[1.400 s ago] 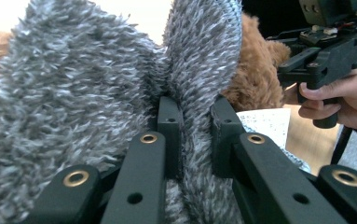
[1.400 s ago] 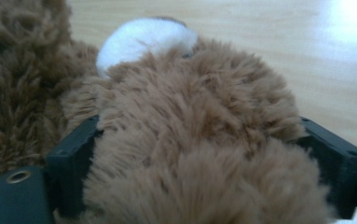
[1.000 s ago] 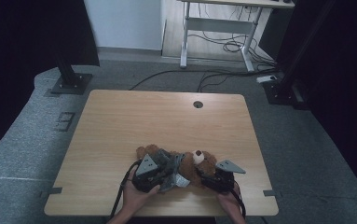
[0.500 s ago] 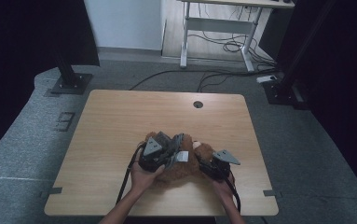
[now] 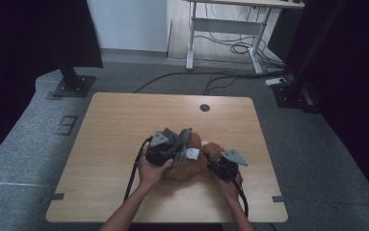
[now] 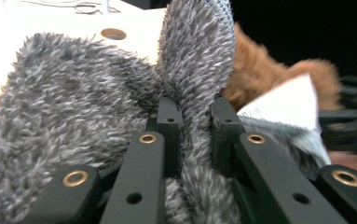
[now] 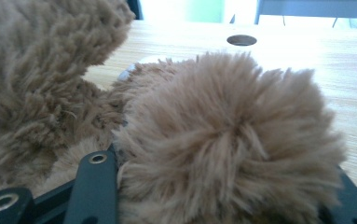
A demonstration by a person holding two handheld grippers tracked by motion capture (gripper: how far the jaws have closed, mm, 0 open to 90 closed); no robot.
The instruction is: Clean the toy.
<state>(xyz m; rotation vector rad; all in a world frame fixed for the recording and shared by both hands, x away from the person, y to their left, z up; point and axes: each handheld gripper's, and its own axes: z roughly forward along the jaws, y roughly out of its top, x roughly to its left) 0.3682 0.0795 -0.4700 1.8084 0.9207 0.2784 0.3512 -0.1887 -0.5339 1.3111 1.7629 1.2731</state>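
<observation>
Wooden table point(image 5: 119, 130), bearing a brown plush bear point(image 5: 191, 166) at its near middle, between the two grippers. Grey furry cloth point(image 6: 73, 107) drapes over the bear just ahead of the left gripper point(image 5: 172, 147), whose jaws are clamped tight on a raised fold of it; a white tag point(image 6: 290, 105) lies beside that fold. Right gripper point(image 5: 220, 166): jaws have just been closing, half apart around a round brown limb of the bear.

left gripper point(image 5: 184, 139) jaws clamped; right gripper point(image 5: 215, 161) jaws just closing, both forearms low.
</observation>
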